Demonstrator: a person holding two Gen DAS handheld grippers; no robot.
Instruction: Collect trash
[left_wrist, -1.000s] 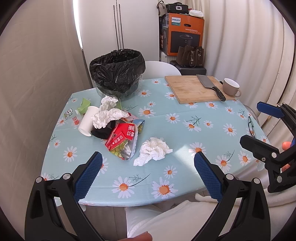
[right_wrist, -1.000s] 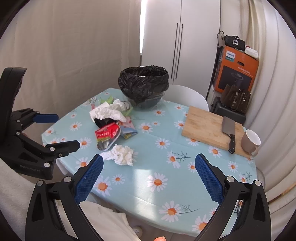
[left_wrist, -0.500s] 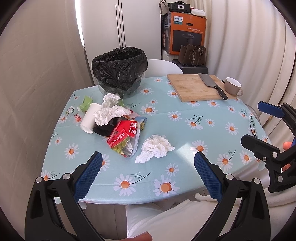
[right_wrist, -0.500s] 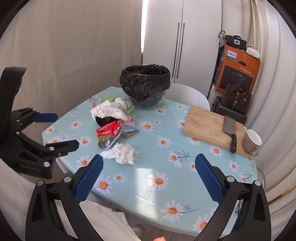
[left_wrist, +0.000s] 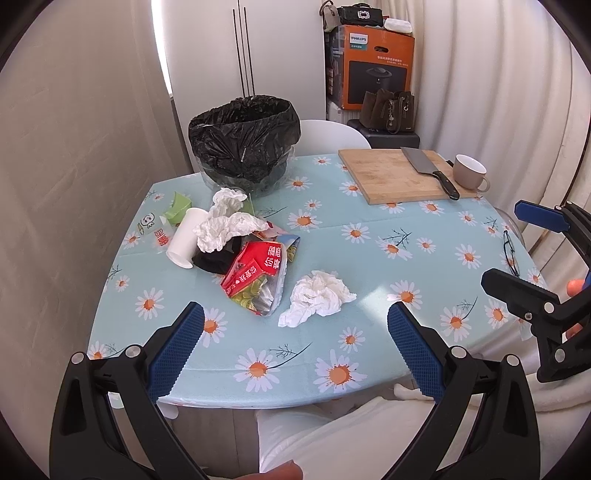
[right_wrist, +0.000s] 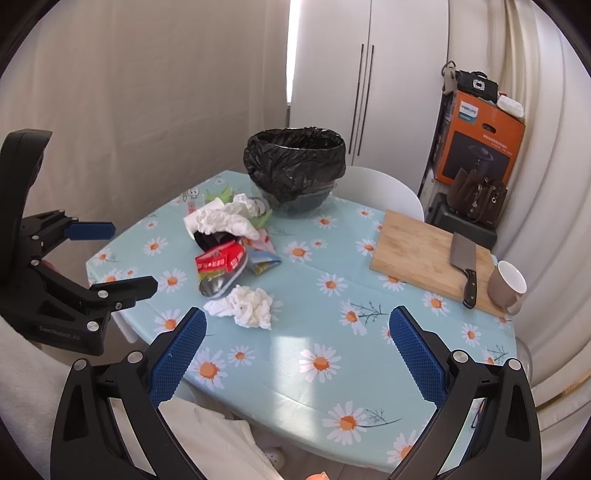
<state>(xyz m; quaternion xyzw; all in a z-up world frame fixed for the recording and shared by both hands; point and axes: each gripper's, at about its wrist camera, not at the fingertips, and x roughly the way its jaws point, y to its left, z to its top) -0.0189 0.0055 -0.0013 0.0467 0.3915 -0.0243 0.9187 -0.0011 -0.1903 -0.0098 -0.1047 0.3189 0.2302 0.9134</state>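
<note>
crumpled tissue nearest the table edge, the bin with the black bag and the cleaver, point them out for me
crumpled tissue (left_wrist: 319, 297), left wrist view, middle of the wad
bin (right_wrist: 295, 162), right wrist view, front of the black bag
cleaver (right_wrist: 463, 251), right wrist view, flat of the blade

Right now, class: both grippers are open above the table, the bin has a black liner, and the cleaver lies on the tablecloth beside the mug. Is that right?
Not quite. The cleaver lies on the wooden cutting board, not the tablecloth, as the right wrist view shows. The rest stands: mug beside it, black-lined bin, both grippers open.
</note>
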